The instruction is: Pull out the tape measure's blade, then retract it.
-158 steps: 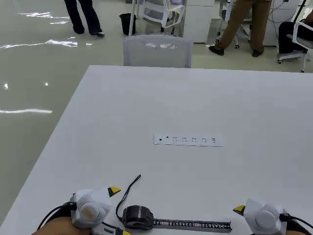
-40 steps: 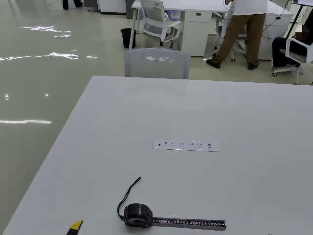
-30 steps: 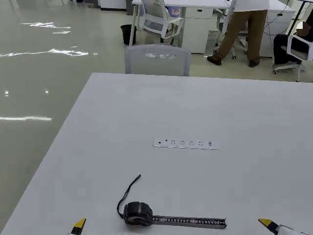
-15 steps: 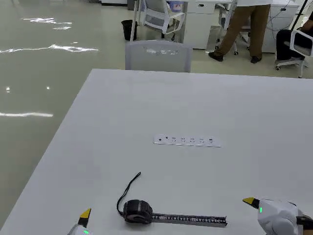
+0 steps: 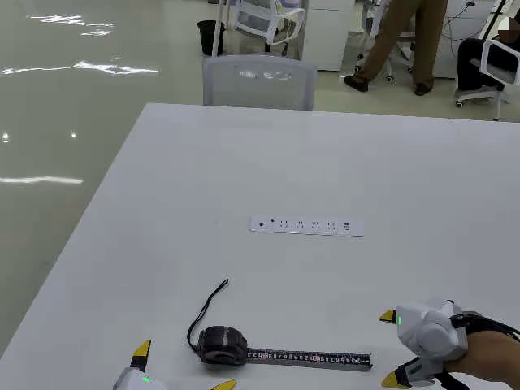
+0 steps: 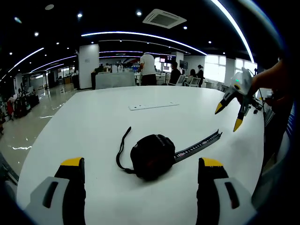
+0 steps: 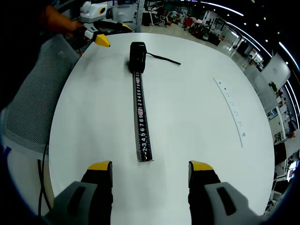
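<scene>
Black round tape measure case (image 5: 223, 344) lies at near edge of white bench (image 5: 325, 162). Dark numbered blade (image 5: 309, 357) lies out flat toward right. Left gripper (image 6: 141, 162) gaping, empty, just short of case. Right gripper (image 7: 150, 165) gaping, empty, just short of blade tip.

Risks, judged:
- thin flat tip slips from grip
- unclamped case skids
- freed blade whips back

Count on table (image 5: 203, 162): 4 things, 3 kinds.
1 tape measure (image 5: 222, 345) at near edge, 1 socket strip (image 5: 305, 226) mid-surface, 2 grippers at near edge: left gripper (image 5: 183, 367), right gripper (image 5: 390, 348). 1 grey chair (image 5: 258, 81) beyond far edge.
</scene>
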A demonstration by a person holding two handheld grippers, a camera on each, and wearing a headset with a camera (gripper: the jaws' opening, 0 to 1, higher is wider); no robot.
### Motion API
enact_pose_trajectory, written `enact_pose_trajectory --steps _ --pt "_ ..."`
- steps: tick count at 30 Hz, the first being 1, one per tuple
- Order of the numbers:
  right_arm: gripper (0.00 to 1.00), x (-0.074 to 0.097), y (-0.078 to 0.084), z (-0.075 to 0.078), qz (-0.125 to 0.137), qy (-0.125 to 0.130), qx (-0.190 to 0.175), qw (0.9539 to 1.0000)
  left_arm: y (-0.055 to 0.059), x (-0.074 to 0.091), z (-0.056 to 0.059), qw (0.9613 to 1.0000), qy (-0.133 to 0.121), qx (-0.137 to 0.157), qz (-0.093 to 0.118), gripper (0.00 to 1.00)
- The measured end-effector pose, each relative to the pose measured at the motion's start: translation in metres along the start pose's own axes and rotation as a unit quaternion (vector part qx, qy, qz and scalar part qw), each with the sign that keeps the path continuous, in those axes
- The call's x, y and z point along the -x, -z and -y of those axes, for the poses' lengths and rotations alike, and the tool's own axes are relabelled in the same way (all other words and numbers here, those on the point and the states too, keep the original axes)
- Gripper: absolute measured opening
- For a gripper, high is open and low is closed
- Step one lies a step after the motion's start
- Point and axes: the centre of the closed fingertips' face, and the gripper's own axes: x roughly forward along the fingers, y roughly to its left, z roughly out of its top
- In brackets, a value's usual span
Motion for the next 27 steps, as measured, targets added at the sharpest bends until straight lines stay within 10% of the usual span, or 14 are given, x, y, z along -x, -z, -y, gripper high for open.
enact_pose_trajectory --steps 9,27 --pt "0.52 -0.036 0.019 -0.005 -0.023 -0.03 0.005 0.9993 0.001 -0.004 -0.002 0.9999 -0.005 0.011 -0.004 0.99" --pt "0.25 -0.046 0.008 -0.005 -0.059 -0.064 -0.004 0.9962 0.014 -0.015 0.011 0.9996 -0.007 0.027 -0.01 0.96"
